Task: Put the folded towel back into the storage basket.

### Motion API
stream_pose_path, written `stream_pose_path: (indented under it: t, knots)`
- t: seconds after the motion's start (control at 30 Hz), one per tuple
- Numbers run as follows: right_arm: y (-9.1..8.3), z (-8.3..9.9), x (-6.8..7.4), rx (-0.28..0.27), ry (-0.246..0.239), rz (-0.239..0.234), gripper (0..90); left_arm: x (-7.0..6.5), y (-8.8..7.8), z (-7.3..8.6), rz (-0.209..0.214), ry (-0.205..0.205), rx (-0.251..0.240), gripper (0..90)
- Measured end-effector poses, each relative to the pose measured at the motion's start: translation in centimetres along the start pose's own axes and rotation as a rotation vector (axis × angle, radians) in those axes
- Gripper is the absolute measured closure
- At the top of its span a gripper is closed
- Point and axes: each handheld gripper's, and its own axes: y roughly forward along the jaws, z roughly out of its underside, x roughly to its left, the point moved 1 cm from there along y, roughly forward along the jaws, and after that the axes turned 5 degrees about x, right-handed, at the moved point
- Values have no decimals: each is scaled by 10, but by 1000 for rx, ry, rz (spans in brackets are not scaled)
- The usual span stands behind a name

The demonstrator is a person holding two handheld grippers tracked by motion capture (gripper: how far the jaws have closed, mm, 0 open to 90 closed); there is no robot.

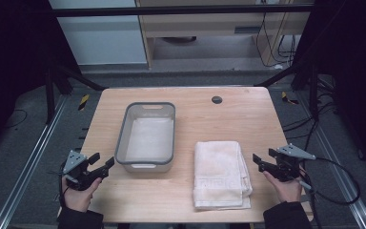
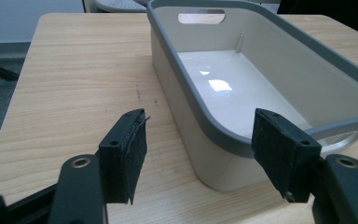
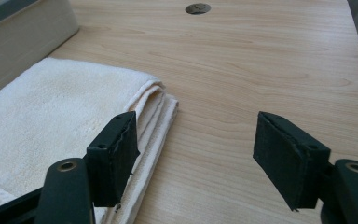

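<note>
So the left hand-held gripper sits at the near left corner of the tabletop, jaws spread wide with nothing in them. The bin is just ahead of it and a bit to its right. In the left gripper view the bin's near corner sits right between the two pads, close but not touching either one. It's a pale tub with a grey rim, glossy bare floor inside, handle slot at the far end.

The right hand-held gripper is over at the near right edge, also gaping, holding nothing. The towel lies folded flat just to its left, between it and the bin. From the right gripper view the towel's folded edge runs under the left pad, while the other pad hangs over bare wood. Can't tell if that pad actually brushes the cloth. Both hands grip the tools from below, sleeves dark.
</note>
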Motion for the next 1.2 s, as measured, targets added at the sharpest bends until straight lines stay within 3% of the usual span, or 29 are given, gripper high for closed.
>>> stream_pose_path:
  t: [0.37, 0.77, 1.2]
  knots:
    - [-2, -9, -2, -12, -15, -25, 278, -10, 3, -7, 15, 18, 9, 342]
    - [-8, -24, 0, -45, -34, -47, 259, -21, 4, -21, 40, 33, -13, 340]
    - [-7, -31, 4, -56, -39, -74, 251, -43, 15, -31, 73, 67, -14, 342]
